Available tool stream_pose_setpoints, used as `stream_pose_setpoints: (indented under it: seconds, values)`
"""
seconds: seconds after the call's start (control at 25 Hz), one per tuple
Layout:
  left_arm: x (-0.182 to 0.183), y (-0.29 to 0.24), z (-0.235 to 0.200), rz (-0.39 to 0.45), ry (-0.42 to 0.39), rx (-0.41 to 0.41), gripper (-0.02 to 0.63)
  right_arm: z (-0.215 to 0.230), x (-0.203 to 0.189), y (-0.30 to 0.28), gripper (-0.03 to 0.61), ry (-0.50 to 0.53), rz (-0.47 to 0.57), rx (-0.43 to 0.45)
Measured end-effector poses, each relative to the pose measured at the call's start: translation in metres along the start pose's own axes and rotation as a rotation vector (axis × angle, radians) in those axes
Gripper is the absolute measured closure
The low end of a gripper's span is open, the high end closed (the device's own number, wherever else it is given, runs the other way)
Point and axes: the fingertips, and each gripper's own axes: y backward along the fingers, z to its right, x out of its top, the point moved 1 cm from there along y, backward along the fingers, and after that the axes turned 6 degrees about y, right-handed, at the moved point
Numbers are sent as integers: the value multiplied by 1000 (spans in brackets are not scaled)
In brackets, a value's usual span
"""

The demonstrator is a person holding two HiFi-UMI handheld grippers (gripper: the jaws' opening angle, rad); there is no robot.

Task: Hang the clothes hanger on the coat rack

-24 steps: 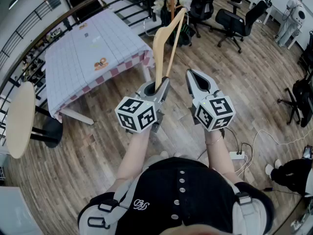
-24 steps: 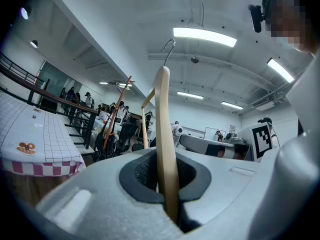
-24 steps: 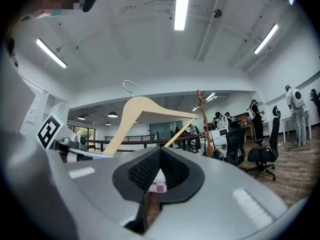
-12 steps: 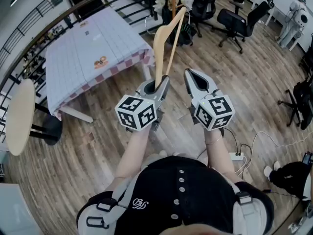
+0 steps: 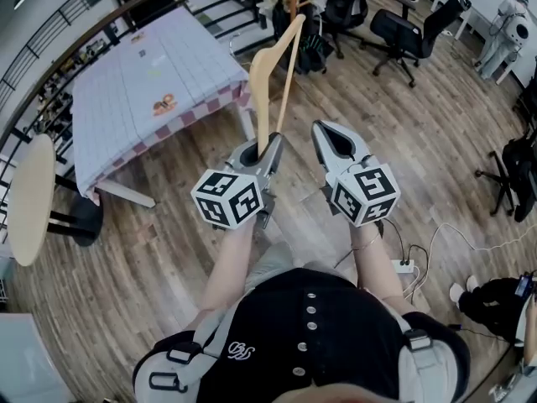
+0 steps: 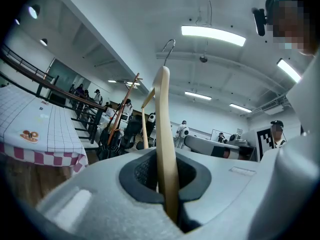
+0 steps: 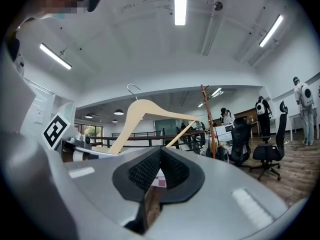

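Left tool [image 5: 270, 145] is clamped tight on the wooden clothes hanger [image 6: 164, 134], holding it upright with the hook at twelve o'clock. Right tool [image 5: 322, 133] sits just beside at three o'clock, jaws together, empty. Coat rack [image 7: 206, 119] stands well ahead at twelve, checked tabletop [image 5: 151, 74] at ten.

left gripper [image 5: 270, 145], right gripper [image 5: 322, 129]: grey, black-and-white marked | top [image 5: 336, 342]: black, buttoned
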Motion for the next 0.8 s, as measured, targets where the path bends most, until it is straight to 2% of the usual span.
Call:
stream_pose_setpoints:
  seconds: [0.12,0.36,0.56,0.8]
  values:
    - [-7,-10,-2,-16,7,6,617,11,-8,-3,578,-18,-10,-9]
    - [-3,-41,-21,-12,-39,-2,617,34,-15,-30,578,-13,7,-24]
    - [26,-85,-55,-15,-23,-28,617,66,-4,-88,578,-16,19,-11]
    - [61,-144,-118,-31,-8,-59,617,108,2,-167,578,-9,36,-23]
